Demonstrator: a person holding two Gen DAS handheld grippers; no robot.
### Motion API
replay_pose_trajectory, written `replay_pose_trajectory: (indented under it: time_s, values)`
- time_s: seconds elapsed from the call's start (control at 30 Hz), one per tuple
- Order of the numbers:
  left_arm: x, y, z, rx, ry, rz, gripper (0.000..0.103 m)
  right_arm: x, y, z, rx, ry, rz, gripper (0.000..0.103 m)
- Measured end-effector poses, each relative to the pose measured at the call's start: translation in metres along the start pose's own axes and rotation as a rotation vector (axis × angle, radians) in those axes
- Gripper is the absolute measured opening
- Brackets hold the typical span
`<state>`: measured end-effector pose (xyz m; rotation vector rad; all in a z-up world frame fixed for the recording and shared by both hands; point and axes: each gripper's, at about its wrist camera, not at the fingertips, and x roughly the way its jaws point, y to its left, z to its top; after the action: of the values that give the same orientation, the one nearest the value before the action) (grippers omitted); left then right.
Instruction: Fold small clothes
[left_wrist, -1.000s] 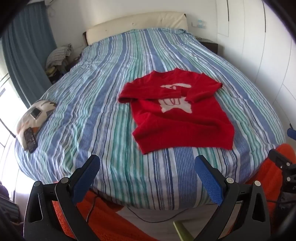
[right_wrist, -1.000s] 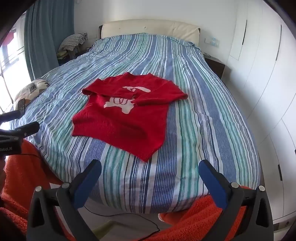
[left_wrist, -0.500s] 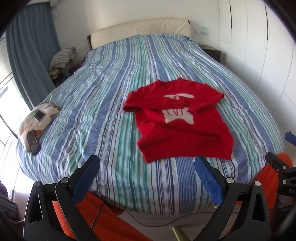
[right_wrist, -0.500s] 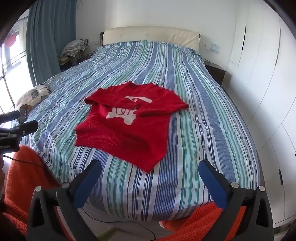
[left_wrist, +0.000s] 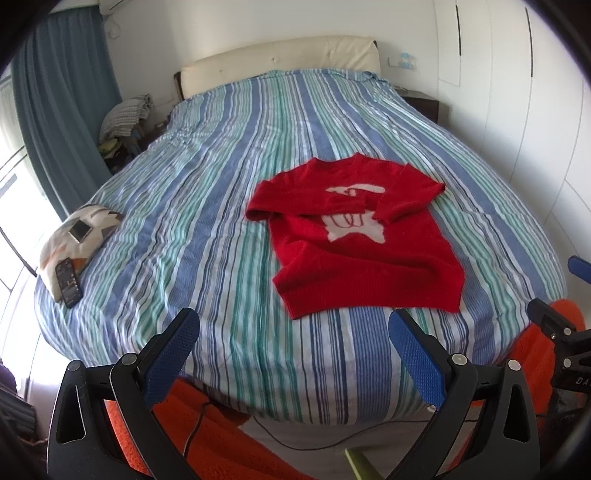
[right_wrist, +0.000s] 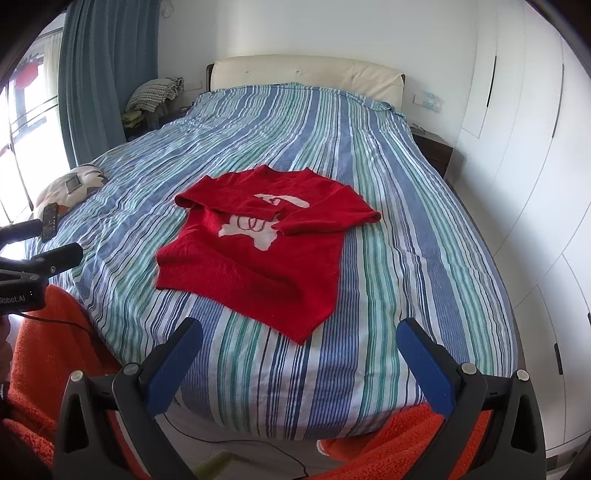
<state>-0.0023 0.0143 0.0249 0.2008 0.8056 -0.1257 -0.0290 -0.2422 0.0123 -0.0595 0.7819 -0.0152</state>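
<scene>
Left gripper (left_wrist: 293, 334): black plastic frame, round silver screws, textured blue rubber finger pads (left_wrist: 170, 355). Right gripper (right_wrist: 299, 343) was the same build, with black frame and blue pads (right_wrist: 424, 363). White "Robot.AI" lettering showed on the left unit's black body.

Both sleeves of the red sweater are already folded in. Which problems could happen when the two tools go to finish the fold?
1. The red sweater lies skewed to the stripes of the bed cover, so the fold may come out crooked.
2. The folded sleeves lie loose on the chest; lifting the hem may slide them out.
3. Both the left tool and the right tool are open and off the bed, and could pinch the cover too.
</scene>
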Motion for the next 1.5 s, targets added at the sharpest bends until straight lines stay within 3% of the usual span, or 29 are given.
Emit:
replay_pose_trajectory:
  time_s: [1.5]
  values:
    - [0.012,-0.007,-0.011,0.013,0.030,0.020,0.102,0.009,0.006,-0.007,-0.001,0.030,-0.002,0.103]
